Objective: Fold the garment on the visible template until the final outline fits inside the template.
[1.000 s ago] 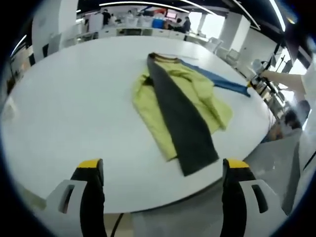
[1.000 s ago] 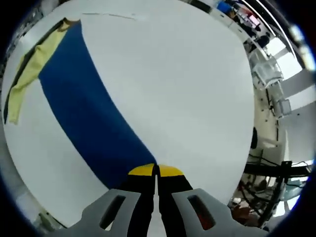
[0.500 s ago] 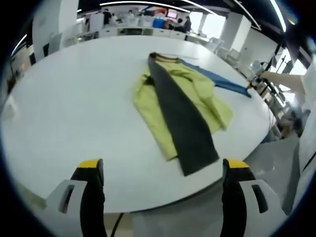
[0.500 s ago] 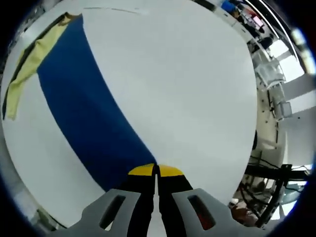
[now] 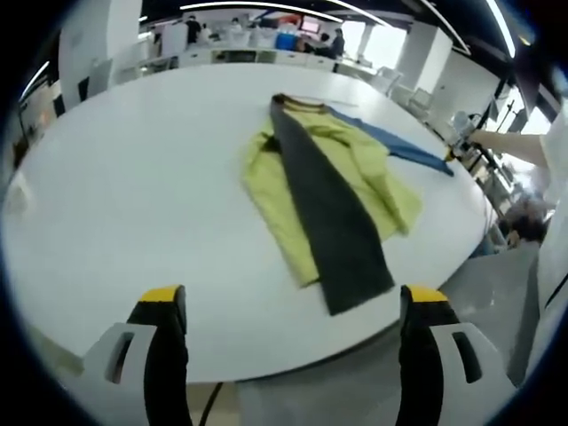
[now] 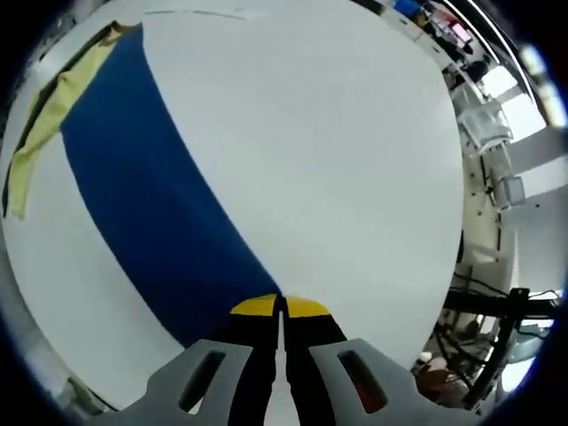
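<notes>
**Yellow-green garment partly folded, blue panel pinched at its far corner**

Yellow-green cloth of a long-sleeved garment (image 5: pixel 355 169) was seen spread on the round white table (image 5: pixel 133 177), with a long dark grey panel (image 5: pixel 328 213) laid lengthways over its middle, from the collar end down to the table's near edge. A narrow dark blue fabric strip (image 5: pixel 399 146) ran out from the collar end toward the table's right side. No marked template outline could be made out on the table.

The left gripper (image 5: pixel 293 306) was held back from the near table edge, its yellow-tipped jaws wide apart and nothing between them. The right gripper (image 6: pixel 282 306) was shown with its jaws pressed together on the pointed end of the dark blue fabric strip (image 6: pixel 142 177), which stretched away from the tips to the yellow-green sleeve edge (image 6: pixel 44 124) at the far left.

The fold was judged to be at an early or middle stage: one lengthwise flap appeared laid over, while the sleeves and the yellow-green body were spread broadly to either side. The blue portion, it was judged, remained to be brought over, and further folds would be needed before a compact outline was reached.
</notes>
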`<state>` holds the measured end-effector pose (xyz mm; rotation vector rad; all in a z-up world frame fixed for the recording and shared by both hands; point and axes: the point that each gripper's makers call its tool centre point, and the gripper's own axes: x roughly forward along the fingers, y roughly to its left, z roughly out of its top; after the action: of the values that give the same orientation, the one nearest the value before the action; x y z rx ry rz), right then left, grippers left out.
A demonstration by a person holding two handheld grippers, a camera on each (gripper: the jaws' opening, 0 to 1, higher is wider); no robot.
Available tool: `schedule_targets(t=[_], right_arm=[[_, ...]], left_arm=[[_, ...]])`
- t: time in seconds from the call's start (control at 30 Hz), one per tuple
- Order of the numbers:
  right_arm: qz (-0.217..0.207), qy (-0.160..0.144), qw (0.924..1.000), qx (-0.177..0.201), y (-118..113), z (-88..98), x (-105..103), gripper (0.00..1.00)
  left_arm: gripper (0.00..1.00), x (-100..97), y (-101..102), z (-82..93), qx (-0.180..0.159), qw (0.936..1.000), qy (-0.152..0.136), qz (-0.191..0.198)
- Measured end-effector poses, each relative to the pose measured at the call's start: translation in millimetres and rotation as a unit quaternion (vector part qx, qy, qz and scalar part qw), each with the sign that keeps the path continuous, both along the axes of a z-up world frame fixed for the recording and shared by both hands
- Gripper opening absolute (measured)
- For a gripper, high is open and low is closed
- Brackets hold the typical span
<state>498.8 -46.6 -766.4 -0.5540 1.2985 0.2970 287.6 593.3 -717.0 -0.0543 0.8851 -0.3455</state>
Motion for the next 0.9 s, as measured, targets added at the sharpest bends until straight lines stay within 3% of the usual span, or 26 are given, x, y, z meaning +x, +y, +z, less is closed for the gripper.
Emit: schedule_targets(t=[0.3,0.67,0.9], right_arm=[[-0.009,-0.008,0.9999,-0.003,0,2.7,-3,0.03],[-0.034,-0.026,0.9991,-0.007,-13,12.0,-13,0.14],[-0.064,-0.063,0.9960,0.003,-17,27.6,-16,0.24]], left_arm=[[0.97,0.4,1,0.4,-0.001,1.0000,-0.002,0.003],[0.97,-0.2,0,-0.3,0.002,1.0000,0.000,-0.004],[0.96,-0.9,-2,0.5,0.006,0.9999,-0.003,-0.012]])
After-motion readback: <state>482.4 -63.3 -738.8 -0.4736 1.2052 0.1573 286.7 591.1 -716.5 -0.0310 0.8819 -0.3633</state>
